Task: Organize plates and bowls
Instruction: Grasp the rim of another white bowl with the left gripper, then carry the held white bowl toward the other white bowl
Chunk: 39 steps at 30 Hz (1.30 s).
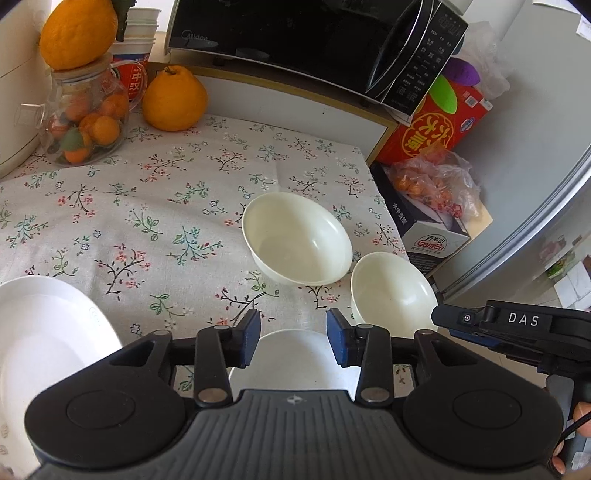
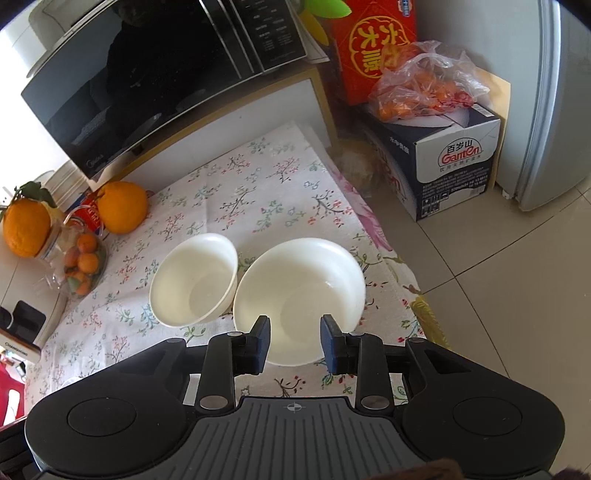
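Two cream bowls stand on the flowered tablecloth (image 1: pixel 147 206): one mid-table (image 1: pixel 295 240) and one (image 1: pixel 391 295) at the right edge. A big white plate (image 1: pixel 48 339) lies at the left. A small white dish (image 1: pixel 291 358) lies below my left gripper (image 1: pixel 293 339), which is open and clear of it. In the right wrist view the left bowl (image 2: pixel 195 280) and the right bowl (image 2: pixel 299 295) sit side by side. My right gripper (image 2: pixel 297 343) is open, with the right bowl's near rim between its pads, untouched. The right gripper (image 1: pixel 454 321) also shows beside that bowl.
A black microwave (image 1: pixel 295 33) stands at the back. A glass jar of small oranges (image 1: pixel 85 122) and a large orange (image 1: pixel 173 99) are at the back left. Beyond the table's right edge stand cardboard boxes (image 2: pixel 454 166), a bag of fruit (image 2: pixel 424 88) and a fridge (image 2: pixel 546 103).
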Tool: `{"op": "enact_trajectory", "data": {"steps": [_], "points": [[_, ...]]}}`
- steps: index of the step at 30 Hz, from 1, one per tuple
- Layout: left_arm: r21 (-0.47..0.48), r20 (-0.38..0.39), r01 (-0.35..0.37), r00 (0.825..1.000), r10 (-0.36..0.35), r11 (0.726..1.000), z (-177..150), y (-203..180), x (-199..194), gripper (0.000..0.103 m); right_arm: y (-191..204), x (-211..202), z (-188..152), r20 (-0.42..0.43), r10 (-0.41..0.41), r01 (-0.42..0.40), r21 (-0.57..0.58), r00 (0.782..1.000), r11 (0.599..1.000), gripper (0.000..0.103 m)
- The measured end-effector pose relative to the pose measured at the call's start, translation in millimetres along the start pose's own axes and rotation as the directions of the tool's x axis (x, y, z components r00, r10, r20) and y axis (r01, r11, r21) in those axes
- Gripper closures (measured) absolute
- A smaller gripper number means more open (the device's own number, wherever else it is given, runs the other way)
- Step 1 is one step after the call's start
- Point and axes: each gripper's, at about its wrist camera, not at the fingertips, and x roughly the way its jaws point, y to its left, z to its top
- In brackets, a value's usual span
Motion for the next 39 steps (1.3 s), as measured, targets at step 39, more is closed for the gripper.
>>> {"op": "enact_trajectory", "data": {"steps": [39], "points": [[-0.028,-0.111,-0.005,0.994,0.002,1.0,5.3,-51.1,83.8,0.094,-35.9,49.3,23.9,-0.107,-0.068,0.079,0.096,0.992,0.992,0.087]]}}
